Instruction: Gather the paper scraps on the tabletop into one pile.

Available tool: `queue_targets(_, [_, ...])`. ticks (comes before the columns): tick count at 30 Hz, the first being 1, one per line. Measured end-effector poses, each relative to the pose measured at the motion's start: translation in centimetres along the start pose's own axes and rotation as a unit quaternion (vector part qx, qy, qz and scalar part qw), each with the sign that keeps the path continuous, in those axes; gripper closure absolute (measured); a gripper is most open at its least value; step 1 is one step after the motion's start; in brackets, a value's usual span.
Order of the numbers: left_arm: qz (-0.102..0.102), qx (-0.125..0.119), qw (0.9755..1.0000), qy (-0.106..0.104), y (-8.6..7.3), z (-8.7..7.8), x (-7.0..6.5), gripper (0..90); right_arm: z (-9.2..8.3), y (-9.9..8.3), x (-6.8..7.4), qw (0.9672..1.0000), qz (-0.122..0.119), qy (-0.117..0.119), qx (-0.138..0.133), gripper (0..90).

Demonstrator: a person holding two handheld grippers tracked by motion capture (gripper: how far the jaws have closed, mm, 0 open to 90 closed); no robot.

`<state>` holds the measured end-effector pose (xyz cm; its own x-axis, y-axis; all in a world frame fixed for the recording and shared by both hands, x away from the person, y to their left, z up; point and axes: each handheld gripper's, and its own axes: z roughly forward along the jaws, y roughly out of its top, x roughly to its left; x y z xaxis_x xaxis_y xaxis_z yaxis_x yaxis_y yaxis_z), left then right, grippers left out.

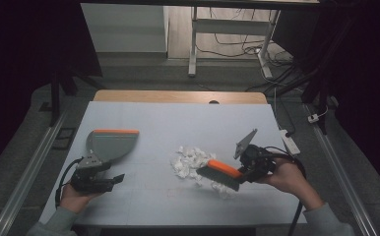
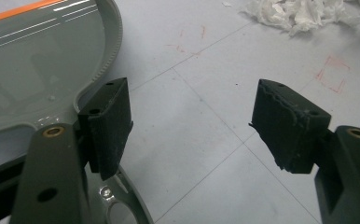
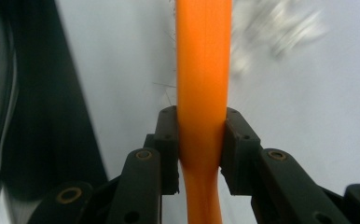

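On the white bench the right tongs are clamped tight on the orange handle of a brush; in the right gripper view the two black pads press on either side of that handle, which runs straight up between them. In the high view the brush reaches left from the tongs, its dark bristles hanging below the orange back and meeting the near right edge of a heap of crumpled white paper; a few scraps lie just below the bristles. The paper sits near the middle of the bench, and shows as a blurred white patch at the upper right of the right gripper view. The left tongs stand wide open with nothing between them, lying low at the near left of the bench and pointing right; in the left gripper view their pads are well apart over bare bench. A grey dustpan with an orange lip lies just beyond the left tongs, well apart from the paper. In the left gripper view the pan sits just beside the left-hand pad, its handle passing under that jaw; whether they touch cannot be told. The paper heap shows at the top right there.
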<state>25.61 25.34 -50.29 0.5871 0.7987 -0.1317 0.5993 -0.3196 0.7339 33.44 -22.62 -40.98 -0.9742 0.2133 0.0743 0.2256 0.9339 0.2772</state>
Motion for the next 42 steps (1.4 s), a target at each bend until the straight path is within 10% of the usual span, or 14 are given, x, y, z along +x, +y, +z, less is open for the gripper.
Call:
queue_targets(5, [-0.001, 0.002, 1.0, 0.001, 0.0, 0.1, 0.0, 29.3, 2.2, -0.5, 0.9, 0.9979, -0.045, 0.03, 0.037, 70.8])
queue_targets(11, [-0.001, 0.001, 1.0, 0.003, 0.0, 0.1, 0.0, 29.3, 4.0, 2.0, 0.7, 0.9944, -0.082, 0.007, 0.066, 70.8])
queue_targets(19, [0.0, 0.003, 1.0, 0.002, 0.0, 0.1, 0.0, 29.4, 4.3, 4.3, -1.6, 0.992, -0.113, -0.053, 0.019, 70.8])
queue_targets(25, [0.0, 0.002, 1.0, 0.002, 0.0, 0.1, 0.0, 29.4, 2.4, 3.4, -2.4, 0.9944, -0.04, -0.064, -0.073, 70.8])
queue_targets(27, [0.001, 0.002, 1.0, 0.002, 0.0, 0.1, 0.0, 29.4, 1.5, 2.5, -2.7, 0.9925, 0.02, -0.058, -0.105, 70.7])
queue_targets(32, [0.0, 0.003, 1.0, 0.002, 0.0, 0.0, -0.1, 29.4, 0.8, 0.7, -2.9, 0.9816, 0.151, -0.062, -0.099, 70.7])
queue_targets(42, [0.0, 0.002, 1.0, 0.002, 0.0, 0.0, -0.1, 29.3, 0.3, -2.2, -3.9, 0.9521, 0.286, -0.064, -0.087, 70.8])
